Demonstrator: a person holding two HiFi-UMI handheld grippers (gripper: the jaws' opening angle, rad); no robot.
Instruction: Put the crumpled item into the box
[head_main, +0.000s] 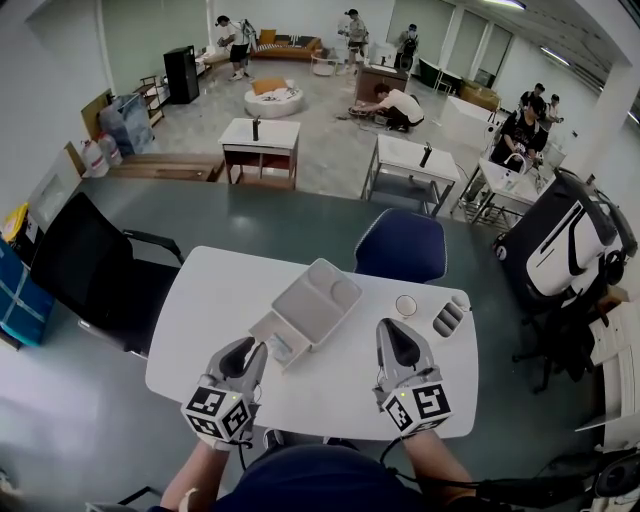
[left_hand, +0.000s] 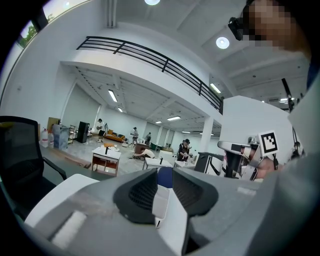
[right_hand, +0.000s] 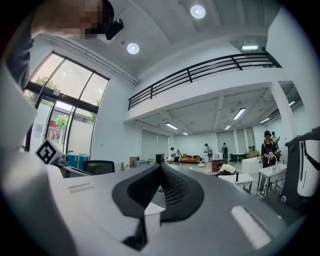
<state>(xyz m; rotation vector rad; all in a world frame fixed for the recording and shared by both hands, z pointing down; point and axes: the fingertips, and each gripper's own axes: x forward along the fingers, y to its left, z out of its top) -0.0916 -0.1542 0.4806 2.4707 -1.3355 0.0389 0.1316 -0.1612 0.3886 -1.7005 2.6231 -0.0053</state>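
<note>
An open pale grey box (head_main: 318, 298) lies in the middle of the white table (head_main: 210, 300). A small crumpled item (head_main: 283, 349) rests on the table at the box's near corner. My left gripper (head_main: 252, 351) hovers just left of the crumpled item, its jaws a little apart with nothing pressed between them. In the left gripper view that gripper (left_hand: 165, 181) shows a gap with a white edge and the blue chair beyond. My right gripper (head_main: 392, 330) is held over the table right of the box, shut and empty. The right gripper view shows its pads (right_hand: 172, 192) meeting.
A small white round cup (head_main: 406, 305) and a grey slotted holder (head_main: 449, 318) sit at the table's far right. A blue chair (head_main: 402, 245) stands behind the table and a black chair (head_main: 90, 270) to its left. People and other tables fill the hall beyond.
</note>
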